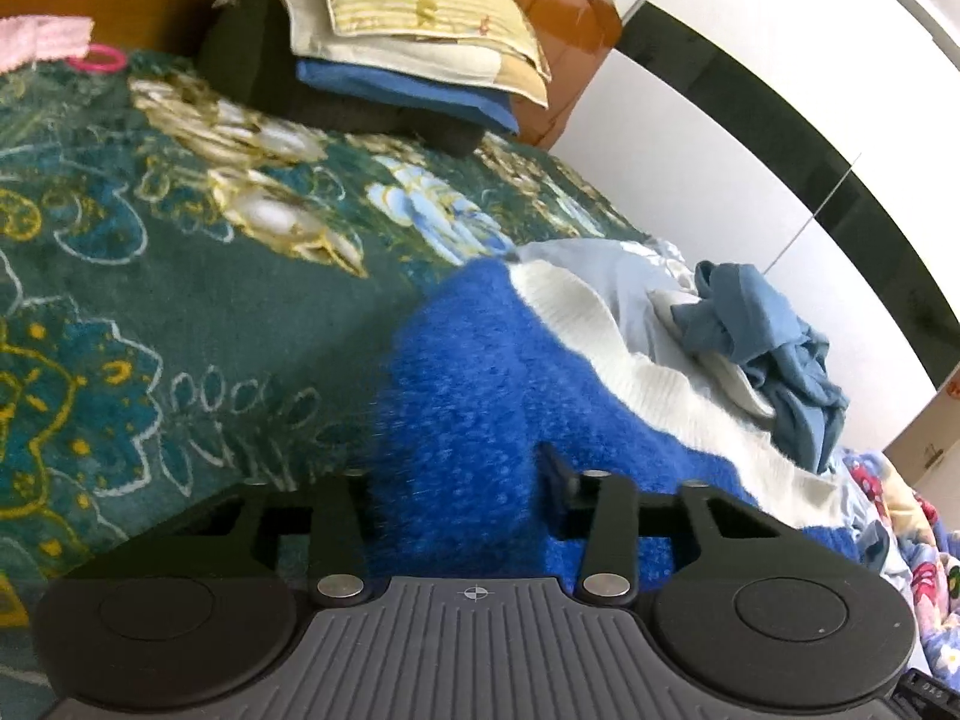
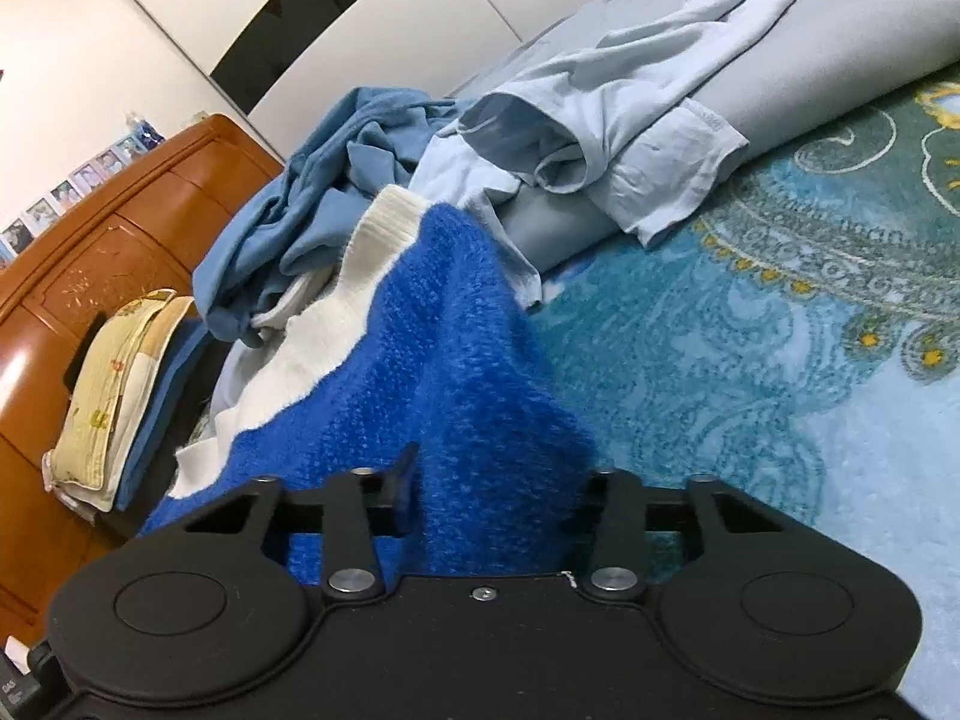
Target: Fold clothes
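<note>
A fuzzy blue sweater [image 1: 474, 372] with a white ribbed band [image 1: 636, 354] lies on the floral bedspread [image 1: 180, 276]. My left gripper [image 1: 456, 498] has sweater fabric bunched between its fingers. In the right wrist view the same blue sweater [image 2: 462, 360] rises in a peak toward its white band [image 2: 378, 246], and my right gripper [image 2: 498, 498] is closed on a thick fold of it. Both grippers hold the sweater near its edge, and the fingertips are mostly buried in the knit.
A crumpled blue garment [image 1: 762, 336] and pale blue clothes [image 2: 600, 138] lie in a heap behind the sweater. A stack of folded items with a yellow pillow [image 1: 408, 18] sits by the wooden headboard [image 2: 120, 228]. A white and black wardrobe [image 1: 750, 120] stands beyond the bed.
</note>
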The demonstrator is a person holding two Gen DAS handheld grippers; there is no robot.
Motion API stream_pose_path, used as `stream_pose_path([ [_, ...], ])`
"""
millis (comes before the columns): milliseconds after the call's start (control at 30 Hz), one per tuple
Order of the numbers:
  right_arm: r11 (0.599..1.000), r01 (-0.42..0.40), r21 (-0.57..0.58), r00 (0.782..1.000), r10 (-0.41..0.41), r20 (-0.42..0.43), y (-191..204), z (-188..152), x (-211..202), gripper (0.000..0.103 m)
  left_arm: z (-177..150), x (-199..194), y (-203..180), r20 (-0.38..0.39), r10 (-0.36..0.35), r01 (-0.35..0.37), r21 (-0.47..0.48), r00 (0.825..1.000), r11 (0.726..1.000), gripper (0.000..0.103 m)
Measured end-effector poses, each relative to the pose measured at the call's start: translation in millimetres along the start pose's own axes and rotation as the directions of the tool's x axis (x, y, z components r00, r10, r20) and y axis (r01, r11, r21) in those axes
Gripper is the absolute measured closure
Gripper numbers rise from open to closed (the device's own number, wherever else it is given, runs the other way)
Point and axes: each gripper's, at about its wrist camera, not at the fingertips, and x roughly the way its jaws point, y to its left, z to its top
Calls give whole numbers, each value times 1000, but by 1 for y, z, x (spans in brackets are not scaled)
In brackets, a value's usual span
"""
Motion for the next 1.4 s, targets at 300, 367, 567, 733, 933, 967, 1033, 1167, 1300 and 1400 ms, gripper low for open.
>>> stream_pose_path([
  [300, 998, -47, -34, 997, 49, 67, 11, -2, -40, 77, -5, -38, -8, -14, 13, -12, 71, 1000, 997, 78],
  [367, 998, -49, -33, 996, 51, 67, 11, -3, -51, 77, -10, -51, -8, -26, 10, -8, 84, 1000, 996, 78],
  [567, 997, -59, -43, 996, 61, 59, 4, -16, -99, 77, -31, -98, -6, -64, 3, 6, 146, 998, 989, 78],
  [733, 997, -71, -25, 996, 73, 60, -8, -32, -144, 78, -47, -130, 2, -82, -16, 29, 155, 996, 987, 78],
  [933, 999, -41, 5, 999, 41, 24, -23, -42, -151, 78, -57, -132, 9, -91, 7, 9, 166, 996, 986, 75],
  [967, 999, -32, 20, 999, 32, 13, -26, -43, -149, 78, -58, -132, 9, -91, 9, 6, 171, 996, 985, 74],
  [1033, 998, -18, 52, 1000, 18, -5, -34, -46, -144, 78, -57, -135, 9, -88, 13, 4, 181, 996, 983, 71],
  [1167, 998, -9, 65, 1000, 10, -21, -42, -51, -139, 76, -54, -145, 8, -77, 31, -13, 221, 997, 975, 66],
  [1300, 998, -1, 62, 1000, 3, -29, -45, -54, -136, 68, -51, -157, 6, -31, 74, -63, 280, 997, 958, 56],
  [1400, 999, 11, 40, 1000, -10, -29, -44, -56, -136, 63, -47, -170, 2, 21, 100, -101, 305, 995, 947, 38],
])
